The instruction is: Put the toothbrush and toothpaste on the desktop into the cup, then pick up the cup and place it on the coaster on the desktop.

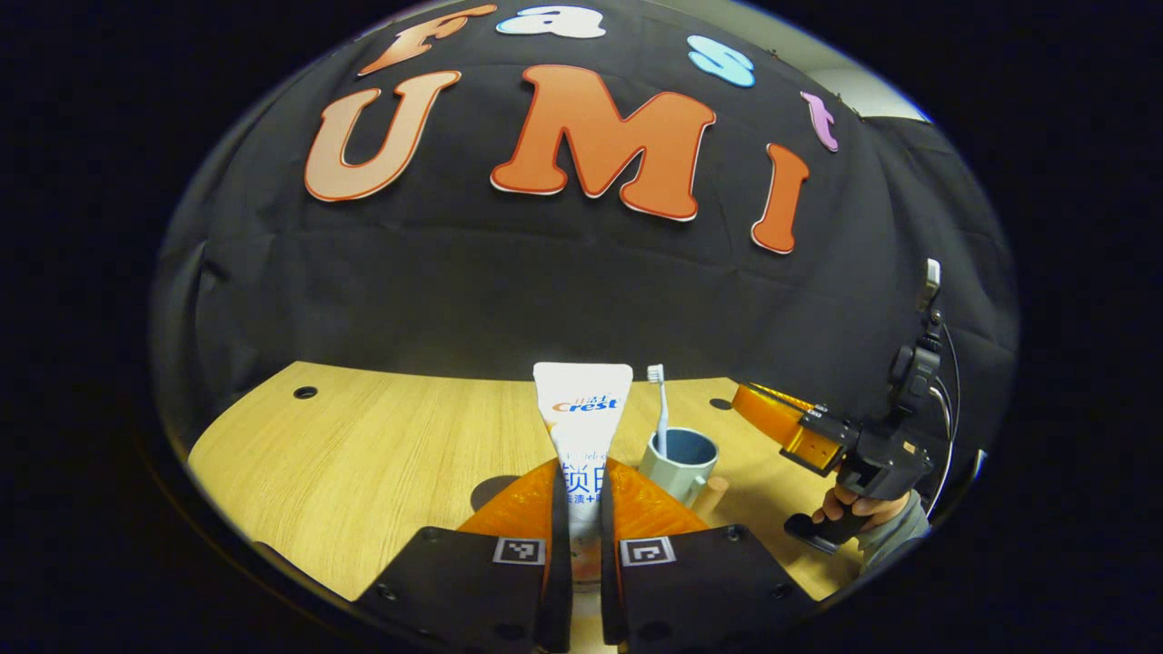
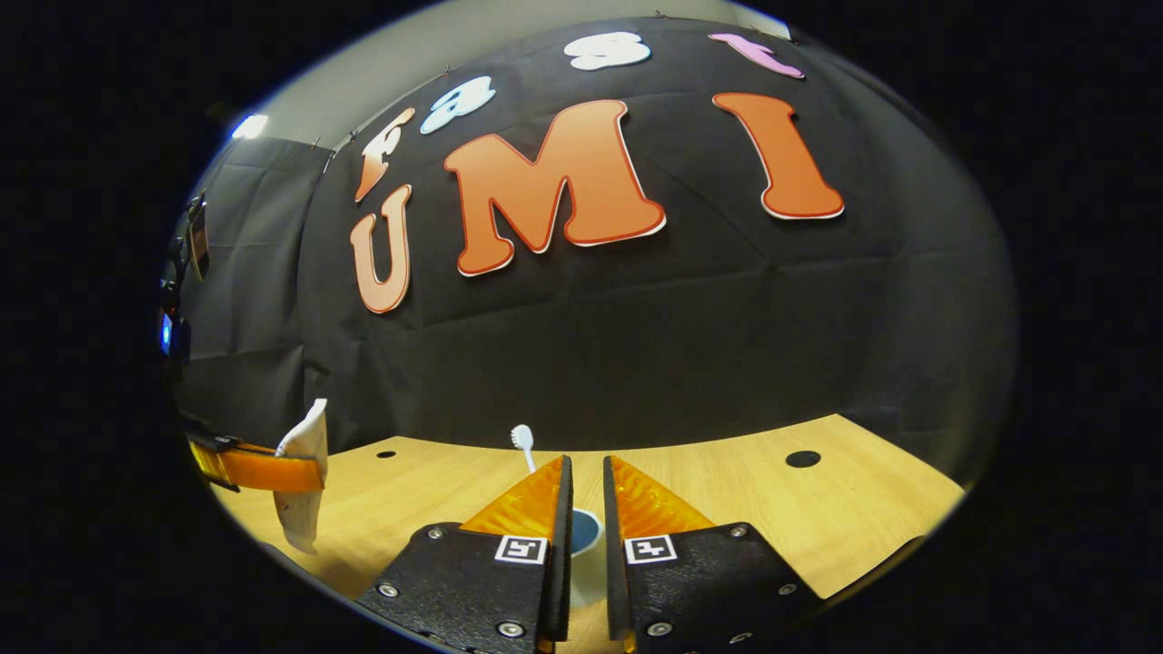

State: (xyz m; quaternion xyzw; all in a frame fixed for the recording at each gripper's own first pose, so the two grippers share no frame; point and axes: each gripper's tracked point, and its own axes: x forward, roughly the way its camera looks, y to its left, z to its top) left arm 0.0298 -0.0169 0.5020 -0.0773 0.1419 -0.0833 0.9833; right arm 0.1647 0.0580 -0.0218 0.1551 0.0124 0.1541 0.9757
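1. Desk (image 1: 363, 454): pale wood-grain top with round holes, running in front of the black cloth wall.

2. Left gripper (image 1: 582, 509): both fingers clenched on item 3, pressing it from either side. In the right gripper view it appears at the far left (image 2: 263, 468), carrying the tube above the desk.

3. Toothpaste (image 1: 581, 413): white tube, held upright and clear of the desk, flat crimped end uppermost, lower part hidden between the fingers. Not yet in the cup.

4. Toothbrush (image 1: 661, 400): already standing in the cup, bristle head up, leaning slightly.

5. Cup (image 1: 681, 459): blue-grey, upright on the desk, just right of the held tube and a little farther off. A pale stub sits against its lower right side; handle or other object, cannot tell.

6. Right gripper (image 1: 786, 422): fingers nearly together with only a narrow gap and grasping nothing; in its own view (image 2: 581, 509) the cup (image 2: 581, 536) lies beyond that gap. A hand (image 1: 863, 509) holds its grip.

7. Coaster: not identified with certainty.

Step in hand, by judgement: 1 of 2 items loaded; toothpaste in transit. Next move calls for shifting the tube right over the cup mouth, lowering it beside the brush, then releasing.
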